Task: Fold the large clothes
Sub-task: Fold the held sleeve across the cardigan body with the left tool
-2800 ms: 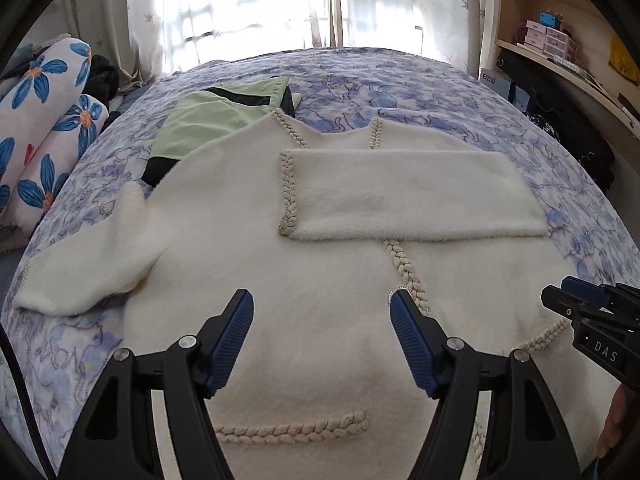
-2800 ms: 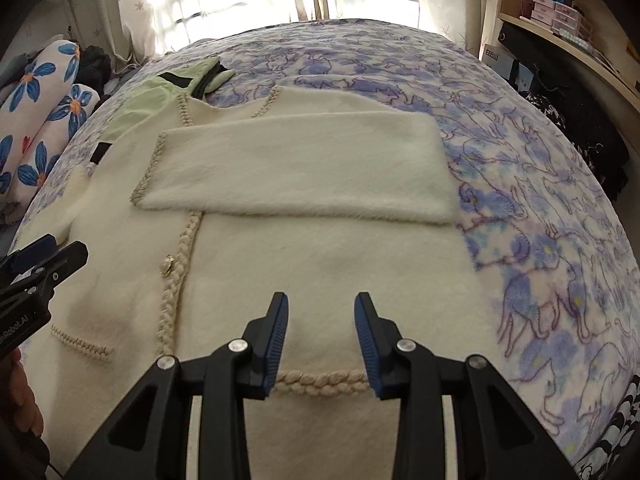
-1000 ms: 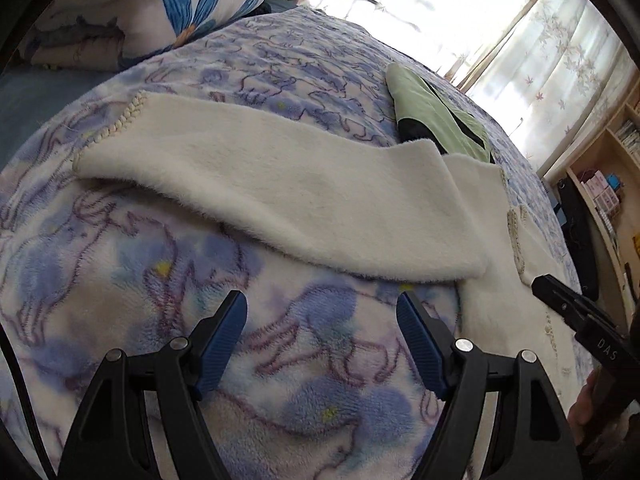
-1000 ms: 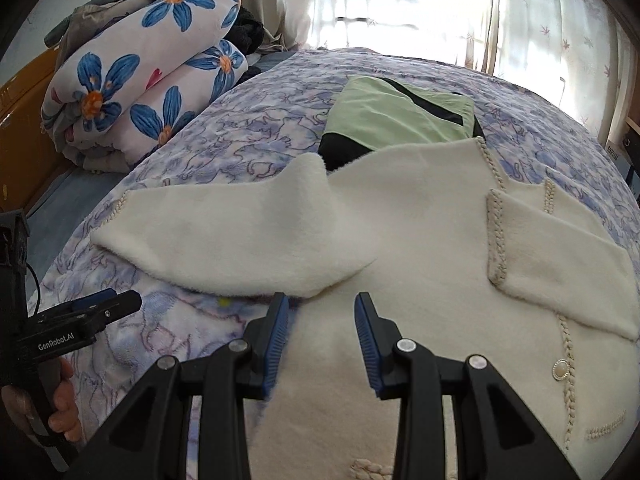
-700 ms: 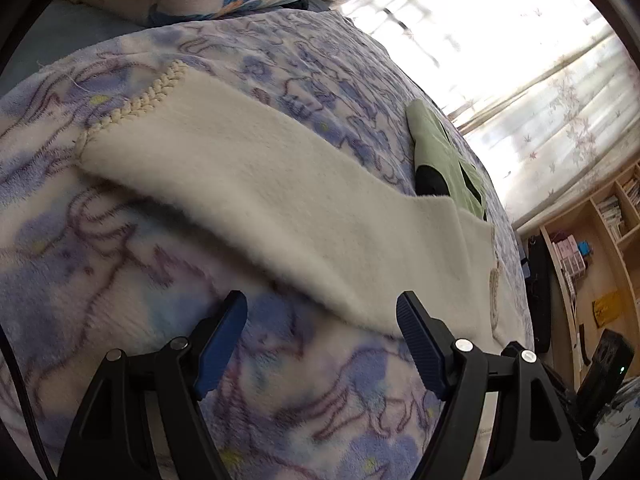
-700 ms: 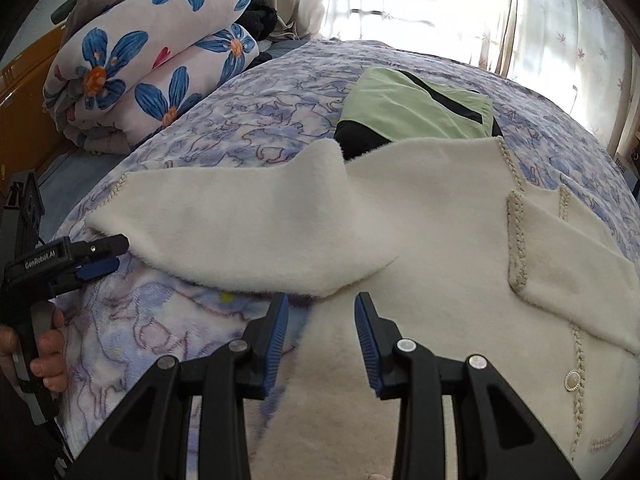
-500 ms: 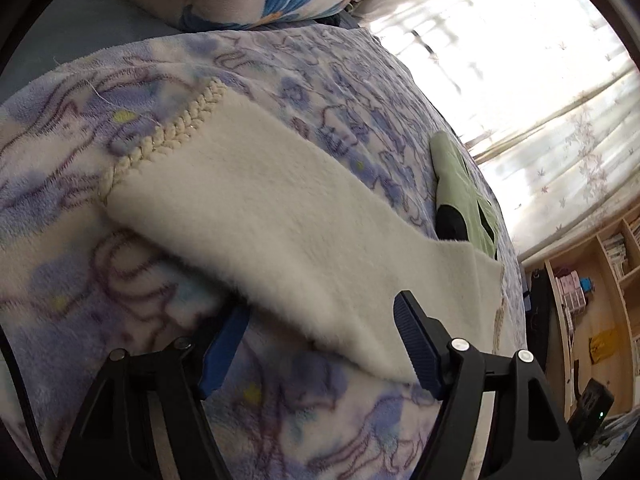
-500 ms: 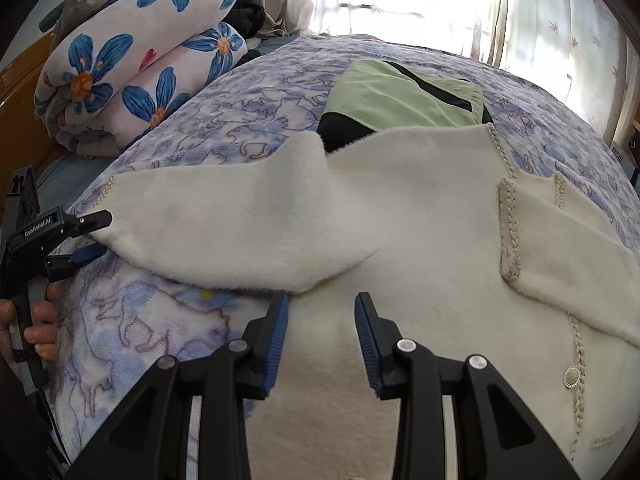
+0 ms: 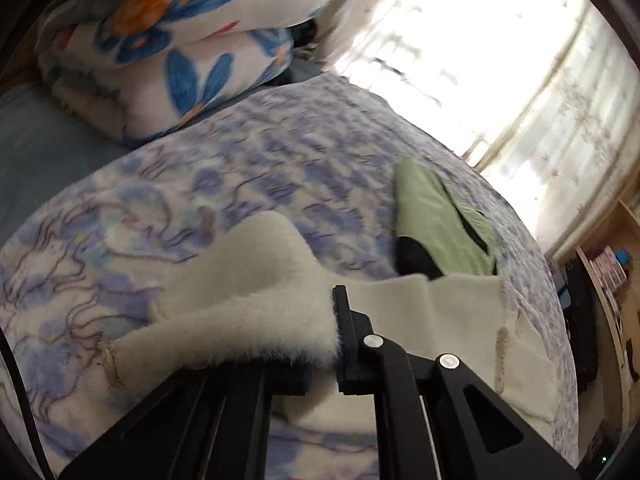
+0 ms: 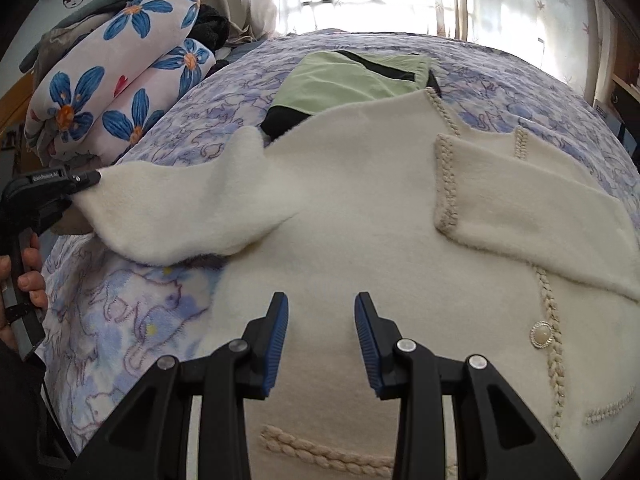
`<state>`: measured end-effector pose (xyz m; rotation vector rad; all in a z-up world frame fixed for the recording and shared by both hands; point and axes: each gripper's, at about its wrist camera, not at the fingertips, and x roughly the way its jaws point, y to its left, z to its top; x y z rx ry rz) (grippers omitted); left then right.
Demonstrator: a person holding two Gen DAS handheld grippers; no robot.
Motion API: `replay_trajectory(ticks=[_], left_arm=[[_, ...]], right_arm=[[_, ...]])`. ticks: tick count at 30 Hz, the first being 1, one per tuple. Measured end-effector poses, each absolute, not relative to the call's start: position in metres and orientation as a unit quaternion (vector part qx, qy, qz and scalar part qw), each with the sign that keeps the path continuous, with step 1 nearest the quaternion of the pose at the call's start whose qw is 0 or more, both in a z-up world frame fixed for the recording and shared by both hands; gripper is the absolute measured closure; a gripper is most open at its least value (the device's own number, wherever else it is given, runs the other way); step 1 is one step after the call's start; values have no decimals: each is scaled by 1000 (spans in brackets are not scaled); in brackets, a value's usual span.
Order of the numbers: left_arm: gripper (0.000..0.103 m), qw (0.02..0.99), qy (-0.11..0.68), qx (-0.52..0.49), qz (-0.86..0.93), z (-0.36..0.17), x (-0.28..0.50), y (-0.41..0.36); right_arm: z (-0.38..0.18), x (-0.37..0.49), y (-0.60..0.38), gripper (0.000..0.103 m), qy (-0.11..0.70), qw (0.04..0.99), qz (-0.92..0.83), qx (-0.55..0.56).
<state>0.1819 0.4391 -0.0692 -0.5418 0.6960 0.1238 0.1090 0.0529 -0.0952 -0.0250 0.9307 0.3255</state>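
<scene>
Since a second ago the left gripper (image 10: 86, 179) has come in from the blanket, its jaws have just been closing, and they now pinch the cuff end of the cream cardigan's (image 10: 360, 208) outstretched sleeve (image 10: 180, 204), with the fleece bunched between them and lifted off the bed (image 10: 120, 320). Seen along that gripper, the raised sleeve (image 9: 256, 320) drapes over the left finger and hides it.

Two grippers, one cardigan, one green garment, one rolled quilt. Nearest, the right gripper (image 10: 320, 328) hovers just above the cardigan's lower front, pointing steeply down, its two blue pads a narrow gap apart with nothing between them. A braided pocket trim (image 10: 320, 456) lies just below it on the cardigan, and one pearl button (image 10: 541, 334) sits to the right on the braided placket.

The cardigan lies flat, face up, its long axis running from the hem near the right gripper away toward the window. Its other sleeve (image 10: 540, 216) is already folded across the chest, cuff pointing left. The held sleeve stretches out leftward from the shoulder.

A hand (image 10: 24, 280) wraps the left gripper's handle at the cardigan's left, fingers curled around it.

Beyond the cardigan's collar, touching it, lies the folded green and black garment (image 10: 340, 80). Farther left of that sits the quilt (image 10: 116, 84) with blue flowers.
</scene>
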Motion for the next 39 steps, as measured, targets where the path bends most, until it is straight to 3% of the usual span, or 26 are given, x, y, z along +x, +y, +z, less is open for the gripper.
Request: replay_trajectory(ticks=[4, 7, 9, 15, 17, 22, 29, 33, 39], left_arm=[[97, 921, 326, -209, -29, -28, 195, 343], [97, 916, 347, -178, -90, -26, 205, 268], [96, 908, 373, -150, -114, -42, 209, 220], [76, 846, 498, -120, -147, -118, 207, 132], [71, 839, 511, -122, -141, -129, 203, 126], [44, 844, 497, -142, -139, -116, 180, 139], [41, 874, 450, -142, -114, -78, 135, 187], [35, 889, 430, -141, -71, -68, 108, 218], [35, 887, 441, -137, -23, -80, 84, 246]], right_arm=[[-88, 101, 7, 69, 440, 888, 134, 17], [-82, 94, -29, 69, 430, 896, 109, 31], [-82, 89, -54, 69, 427, 899, 90, 36], [-91, 76, -115, 68, 432, 898, 61, 60], [-95, 74, -125, 68, 437, 894, 64, 71], [-102, 74, -126, 68, 445, 888, 87, 80], [-93, 81, -89, 66, 436, 884, 150, 71], [-84, 84, -55, 52, 424, 885, 186, 45], [-84, 91, 4, 50, 418, 877, 233, -39]])
